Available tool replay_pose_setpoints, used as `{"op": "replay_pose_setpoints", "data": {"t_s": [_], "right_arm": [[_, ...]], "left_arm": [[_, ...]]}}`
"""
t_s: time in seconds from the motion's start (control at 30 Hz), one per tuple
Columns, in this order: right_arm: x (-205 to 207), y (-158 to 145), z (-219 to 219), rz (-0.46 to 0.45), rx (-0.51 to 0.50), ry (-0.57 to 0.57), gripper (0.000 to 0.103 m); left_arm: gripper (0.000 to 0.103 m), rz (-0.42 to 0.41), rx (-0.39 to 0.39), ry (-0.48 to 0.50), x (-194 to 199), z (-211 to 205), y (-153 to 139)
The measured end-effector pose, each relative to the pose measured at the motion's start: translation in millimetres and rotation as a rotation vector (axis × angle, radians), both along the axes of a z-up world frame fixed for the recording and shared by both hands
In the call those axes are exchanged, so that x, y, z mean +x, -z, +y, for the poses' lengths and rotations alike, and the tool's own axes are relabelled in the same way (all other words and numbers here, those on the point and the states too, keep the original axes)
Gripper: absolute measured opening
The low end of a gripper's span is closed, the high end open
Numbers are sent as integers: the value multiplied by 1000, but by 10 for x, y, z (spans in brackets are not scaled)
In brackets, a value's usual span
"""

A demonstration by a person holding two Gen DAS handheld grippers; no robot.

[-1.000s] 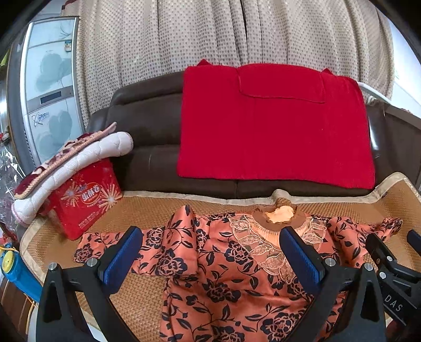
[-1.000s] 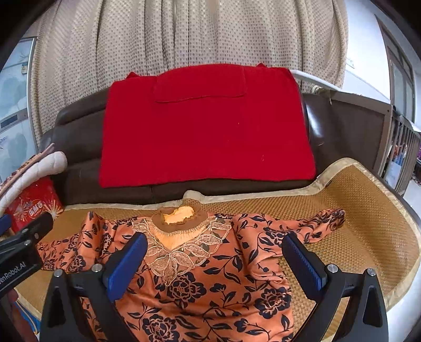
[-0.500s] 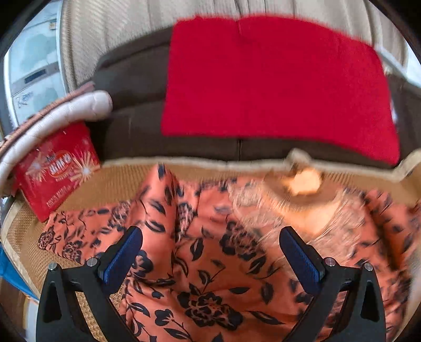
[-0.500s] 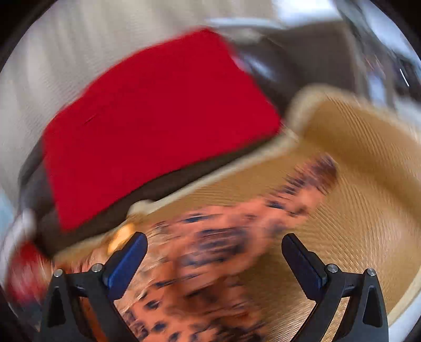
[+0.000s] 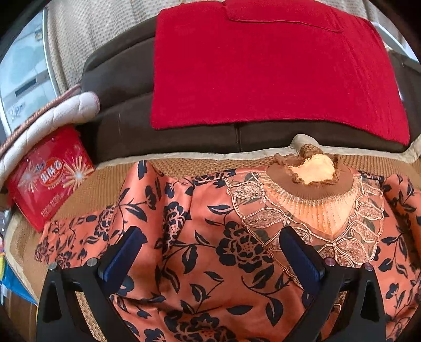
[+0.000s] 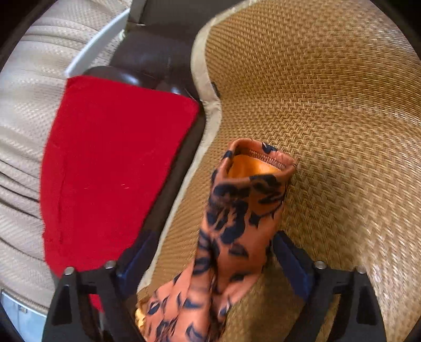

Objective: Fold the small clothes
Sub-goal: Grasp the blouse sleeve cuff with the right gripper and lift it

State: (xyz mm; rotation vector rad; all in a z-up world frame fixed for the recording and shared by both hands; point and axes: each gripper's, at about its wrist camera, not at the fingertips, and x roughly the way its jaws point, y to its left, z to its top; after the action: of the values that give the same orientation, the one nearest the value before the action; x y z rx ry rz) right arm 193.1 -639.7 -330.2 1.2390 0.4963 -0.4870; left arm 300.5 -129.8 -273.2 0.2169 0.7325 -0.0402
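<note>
Nearest in the left wrist view, the left gripper [image 5: 209, 250] stands with its jaws wide apart, the blue pads [image 5: 123, 256] clear of any cloth and nothing held between them. Directly beneath and beyond it lies the orange floral blouse [image 5: 210, 229], spread front-up on the woven mat [image 5: 181, 164]. Its lace yoke and brown neckline [image 5: 310, 173] sit toward 1 o'clock, and one sleeve trails out toward 9 o'clock. At 9 to 10 o'clock from the gripper a red box [image 5: 50, 176] rests at the mat's edge, with a rolled quilt [image 5: 50, 118] lying over it. Farther off, at 12 o'clock, a red cloth [image 5: 268, 65] is draped over the back of the dark brown sofa [image 5: 123, 123], and a beige curtain [image 5: 100, 23] hangs behind that.

In the right wrist view, the right gripper [image 6: 210, 252] has just been closing its jaws. They remain apart, with the blouse's other sleeve [image 6: 236, 226] running up between the two pads; whether the pads already touch the fabric I cannot tell through the blur. The open cuff [image 6: 260, 160] lies on the mat [image 6: 329, 105] at 12 o'clock. The red cloth [image 6: 113, 163] shows at 10 o'clock, against the sofa [image 6: 147, 60] and the curtain [image 6: 23, 110].
</note>
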Motion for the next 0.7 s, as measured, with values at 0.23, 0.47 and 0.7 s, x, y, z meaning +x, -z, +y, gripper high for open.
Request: {"op": "replay_pose_setpoints", "data": {"t_s": [0.23,0.47,0.7], "right_arm": [[380,86,95,119,-130,-71,14],[706,-533,746,-161,-250,-270,13],[1234,-899,2007,-401,-237,-632,13]], "left_arm": [[103,-32,-40,-19,27,53,-23],[103,-57,-104,-103,58,418,-137],[103,-87,-150,-184,30,908,-230]]}}
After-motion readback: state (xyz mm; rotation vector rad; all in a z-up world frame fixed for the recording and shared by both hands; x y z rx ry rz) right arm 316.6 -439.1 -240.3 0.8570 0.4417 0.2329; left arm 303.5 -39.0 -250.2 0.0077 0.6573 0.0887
